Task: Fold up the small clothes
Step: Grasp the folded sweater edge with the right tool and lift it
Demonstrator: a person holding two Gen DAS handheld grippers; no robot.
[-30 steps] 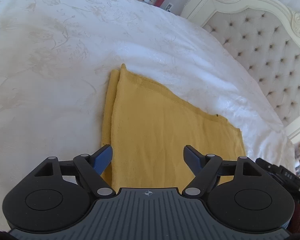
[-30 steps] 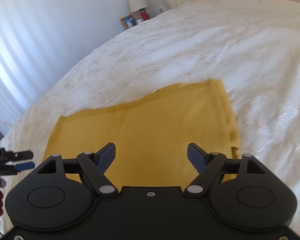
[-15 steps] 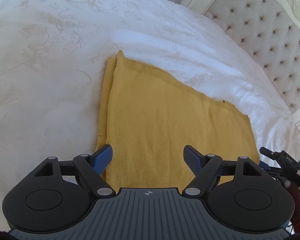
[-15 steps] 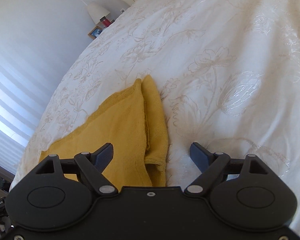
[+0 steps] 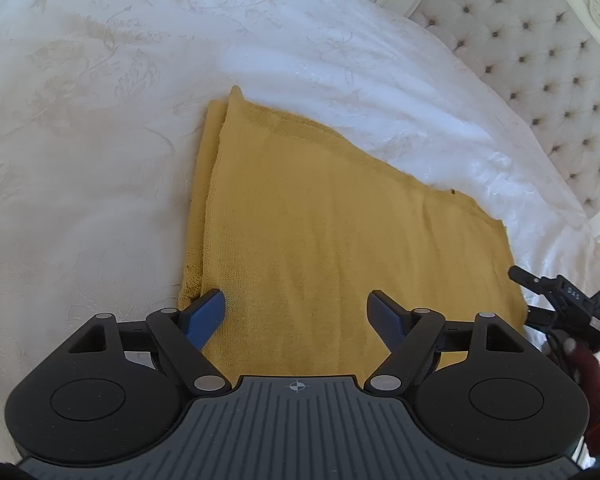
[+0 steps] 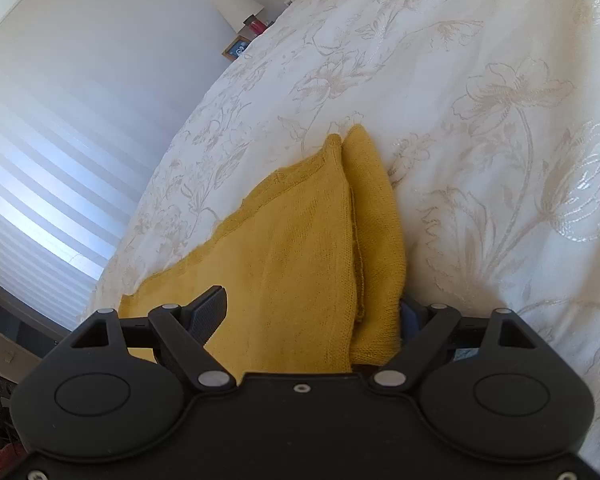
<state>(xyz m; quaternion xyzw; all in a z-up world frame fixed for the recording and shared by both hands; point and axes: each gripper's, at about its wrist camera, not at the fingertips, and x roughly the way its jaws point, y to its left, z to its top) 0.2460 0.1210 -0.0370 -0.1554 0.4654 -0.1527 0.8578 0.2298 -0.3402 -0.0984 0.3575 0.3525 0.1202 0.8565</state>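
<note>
Two grippers work over one folded garment. Seen from its own wrist camera, the left gripper (image 5: 298, 312) hangs with its blue fingers (image 5: 206, 314) spread wide above the near end of the yellow knit garment (image 5: 340, 232), nothing pinched between them. The right gripper (image 6: 312, 312) has just been narrowing its jaws, yet they stand apart: the left finger (image 6: 210, 308) sits over the cloth, while the right finger is mostly hidden under the garment's folded edge (image 6: 376, 240), so the fabric lies between them; whether the pads press it I cannot tell. The garment lies flat on the bed's white floral cover (image 5: 100, 120), folded so that a narrow under-layer peeks out along one long side. In the left view the right gripper's tip (image 5: 564, 300) shows at the garment's corner toward the tufted headboard (image 5: 540, 60). Beyond the bed's far edge stand a lamp (image 6: 238, 6) and a small picture frame (image 6: 236, 49).
</note>
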